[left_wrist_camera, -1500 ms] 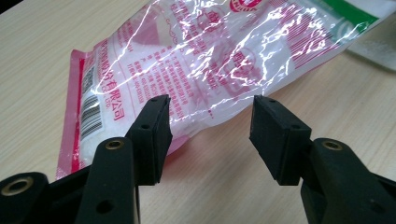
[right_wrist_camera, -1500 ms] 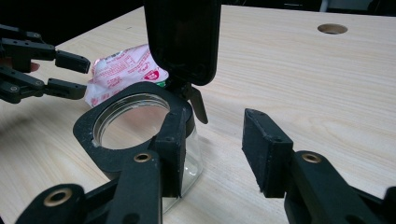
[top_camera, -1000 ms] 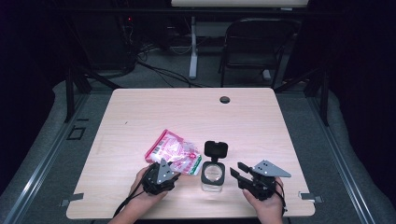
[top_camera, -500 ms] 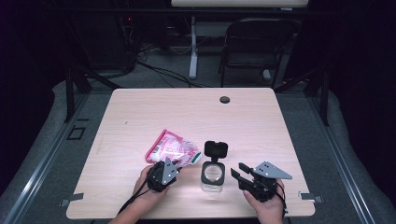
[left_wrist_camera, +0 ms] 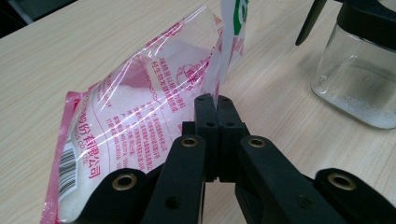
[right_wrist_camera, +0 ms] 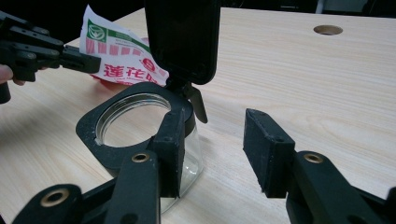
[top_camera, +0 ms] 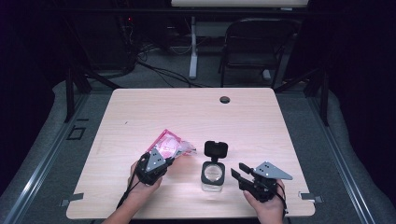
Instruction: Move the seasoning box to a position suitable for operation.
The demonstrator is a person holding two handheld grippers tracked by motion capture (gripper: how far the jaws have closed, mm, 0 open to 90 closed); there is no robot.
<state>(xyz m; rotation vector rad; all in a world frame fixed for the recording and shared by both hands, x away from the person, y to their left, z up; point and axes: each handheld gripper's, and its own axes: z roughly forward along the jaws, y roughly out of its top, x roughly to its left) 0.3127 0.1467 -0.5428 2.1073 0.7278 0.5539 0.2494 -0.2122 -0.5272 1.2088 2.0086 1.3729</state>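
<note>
A pink and clear plastic bag of white grains (top_camera: 168,145) lies on the wooden table (top_camera: 187,116), left of the jar. My left gripper (top_camera: 169,161) has just been closing and is now shut on the bag's near edge (left_wrist_camera: 215,100), which stands lifted off the table. The bag (left_wrist_camera: 126,116) sags to the left of the jaws. A square glass jar (top_camera: 213,176) with a black collar stands with its hinged lid (top_camera: 215,148) flipped up. My right gripper (top_camera: 236,171) is open, just right of the jar (right_wrist_camera: 135,126) and holds nothing (right_wrist_camera: 215,121).
A round cable hole (top_camera: 224,99) sits near the table's far edge. A dark chair (top_camera: 257,42) and cables lie on the floor behind the table. In the right gripper view the left gripper (right_wrist_camera: 42,46) shows at the far left, beside the bag (right_wrist_camera: 121,56).
The left jaws have closed on the bag's edge and lifted it a little. The right gripper and the jar have stayed put.
</note>
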